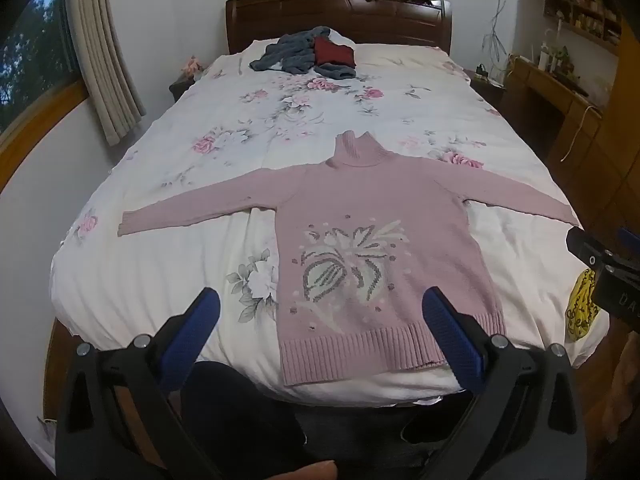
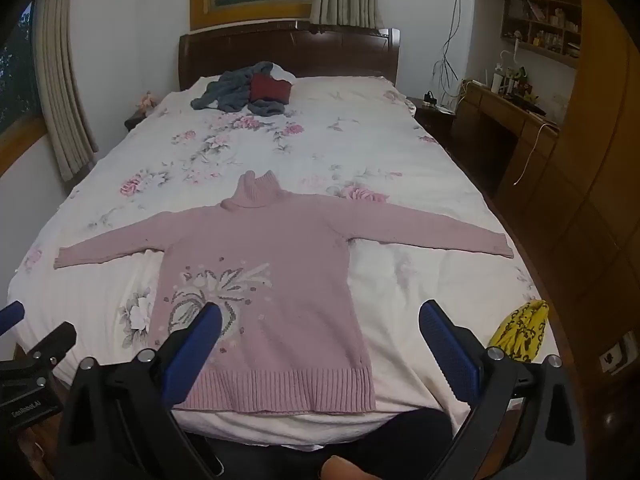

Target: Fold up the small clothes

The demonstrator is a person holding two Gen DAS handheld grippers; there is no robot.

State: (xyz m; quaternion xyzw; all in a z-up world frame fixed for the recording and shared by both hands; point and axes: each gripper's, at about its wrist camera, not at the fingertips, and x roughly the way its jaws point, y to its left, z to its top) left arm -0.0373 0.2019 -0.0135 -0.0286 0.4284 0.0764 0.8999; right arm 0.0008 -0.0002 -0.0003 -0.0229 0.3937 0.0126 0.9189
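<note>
Left wrist view: we hold both the left gripper (image 1: 320, 336) and right gripper (image 2: 320, 344) spread wide (grasping nothing) above the flat pink sweater (image 1: 376, 248).

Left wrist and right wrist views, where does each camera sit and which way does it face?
Left wrist: at the bed's foot, facing the headboard; open left gripper frames the pink sweater's hem; the right gripper shows at the right edge.
Right wrist: alongside, further right, facing likewise; open right gripper over the hem's right part; the left gripper shows at the left edge.
Shared: sweater, floral bedspread, grey-and-red clothes pile, yellow cloth.
</note>
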